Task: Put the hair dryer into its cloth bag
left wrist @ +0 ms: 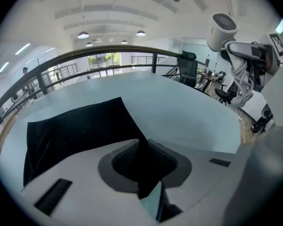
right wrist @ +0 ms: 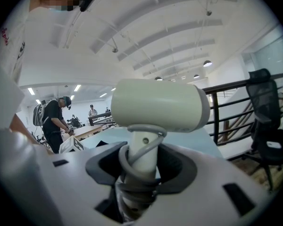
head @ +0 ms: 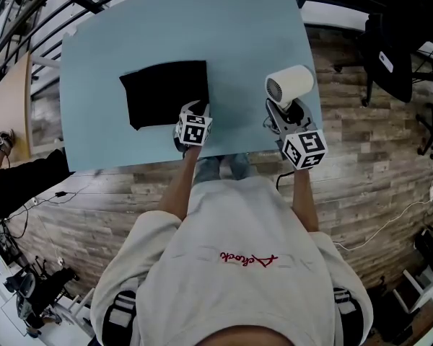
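At the near edge of the worktop [head: 238, 34], the left gripper [head: 191, 110] has its jaws clenched on the bag's [head: 166, 92] near right corner. Well apart to its right, the right gripper [head: 289, 114] clamps the dryer [head: 290, 85] by the handle, barrel on top and crosswise. I'd say it must travel left.

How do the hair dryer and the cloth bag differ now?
The hair dryer is cream white; the cloth bag is black and flat. The hair dryer is held up off the table by its handle in the right tool; the cloth bag lies on the table, its corner pinched by the left tool. Both are gripped.
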Demonstrator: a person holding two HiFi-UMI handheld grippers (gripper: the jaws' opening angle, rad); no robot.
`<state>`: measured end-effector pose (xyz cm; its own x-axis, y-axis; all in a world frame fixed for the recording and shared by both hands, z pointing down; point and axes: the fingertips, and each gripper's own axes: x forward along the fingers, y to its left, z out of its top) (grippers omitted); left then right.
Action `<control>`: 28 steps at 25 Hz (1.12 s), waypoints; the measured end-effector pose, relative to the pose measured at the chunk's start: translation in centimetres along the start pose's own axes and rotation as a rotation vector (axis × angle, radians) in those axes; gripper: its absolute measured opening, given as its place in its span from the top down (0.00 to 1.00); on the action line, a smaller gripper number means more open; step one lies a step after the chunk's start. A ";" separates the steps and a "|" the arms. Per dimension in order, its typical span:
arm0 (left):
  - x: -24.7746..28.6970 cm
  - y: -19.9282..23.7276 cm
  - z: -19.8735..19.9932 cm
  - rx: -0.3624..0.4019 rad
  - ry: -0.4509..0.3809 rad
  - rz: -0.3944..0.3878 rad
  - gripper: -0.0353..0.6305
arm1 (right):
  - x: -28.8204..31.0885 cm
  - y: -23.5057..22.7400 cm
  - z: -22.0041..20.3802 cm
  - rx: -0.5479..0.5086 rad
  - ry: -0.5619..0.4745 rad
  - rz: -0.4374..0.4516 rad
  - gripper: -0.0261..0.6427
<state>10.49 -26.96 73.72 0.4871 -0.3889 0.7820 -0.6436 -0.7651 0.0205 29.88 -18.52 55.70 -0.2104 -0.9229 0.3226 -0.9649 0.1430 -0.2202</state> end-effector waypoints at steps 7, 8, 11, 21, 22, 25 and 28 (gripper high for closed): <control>-1.1 0.8 0.3 -0.069 -0.011 0.001 0.93 | 0.6 0.5 -0.2 -0.016 0.015 0.018 0.67; -1.4 0.9 0.5 -0.075 -0.024 0.006 0.93 | 0.7 0.6 -0.3 -0.021 0.019 0.023 0.67; -2.7 1.2 1.3 -0.094 -0.074 0.022 0.93 | 1.1 0.9 -0.7 -0.039 0.036 0.037 0.67; -8.1 3.4 4.2 -0.188 -0.263 0.077 0.93 | 4.5 4.0 -2.1 -0.082 0.107 0.122 0.67; -8.5 3.6 4.4 -0.195 -0.276 0.079 0.93 | 5.0 4.4 -2.3 -0.094 0.120 0.134 0.67; -9.4 3.8 4.8 -0.209 -0.306 0.081 0.93 | 6.4 5.7 -2.9 -0.136 0.159 0.169 0.67; -9.8 3.9 4.6 -0.220 -0.315 0.073 0.93 | 7.7 7.1 -3.6 -0.190 0.202 0.204 0.67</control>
<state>5.92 -28.55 63.30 0.5705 -0.6030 0.5576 -0.7781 -0.6141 0.1319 20.88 -23.32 59.89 -0.4107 -0.7817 0.4693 -0.9077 0.3988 -0.1301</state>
